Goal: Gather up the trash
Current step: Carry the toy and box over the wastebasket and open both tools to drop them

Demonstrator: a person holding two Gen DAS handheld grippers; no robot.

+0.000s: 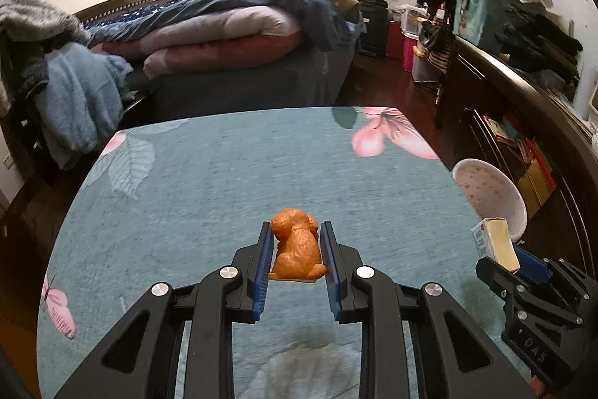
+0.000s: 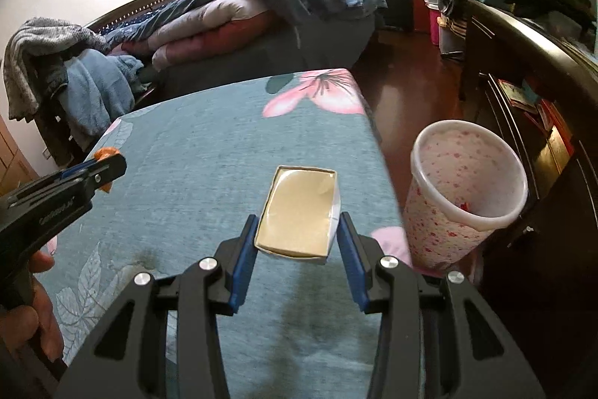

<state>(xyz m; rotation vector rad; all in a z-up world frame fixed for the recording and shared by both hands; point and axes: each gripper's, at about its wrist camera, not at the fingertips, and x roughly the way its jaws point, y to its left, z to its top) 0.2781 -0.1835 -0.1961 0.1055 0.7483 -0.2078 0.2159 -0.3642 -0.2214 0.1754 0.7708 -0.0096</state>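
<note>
My left gripper (image 1: 295, 230) is shut on a small orange toy dog (image 1: 297, 249), held just above the teal flowered table (image 1: 224, 174). My right gripper (image 2: 297, 223) is shut on a small open cardboard box (image 2: 299, 212) and holds it above the table near its right edge. In the left wrist view the right gripper (image 1: 501, 249) with the box (image 1: 495, 242) shows at the right edge. In the right wrist view the left gripper (image 2: 108, 167) shows at the left with a bit of orange at its tip. A white bin with pink specks (image 2: 463, 189) stands on the floor right of the table; it also shows in the left wrist view (image 1: 489, 197).
A bed (image 1: 231, 36) piled with quilts stands beyond the table. Clothes hang over a chair (image 1: 67, 100) at the left. A dark wooden cabinet (image 2: 530, 100) with books and piled clothes runs along the right. Dark wood floor (image 2: 403, 100) lies between table and cabinet.
</note>
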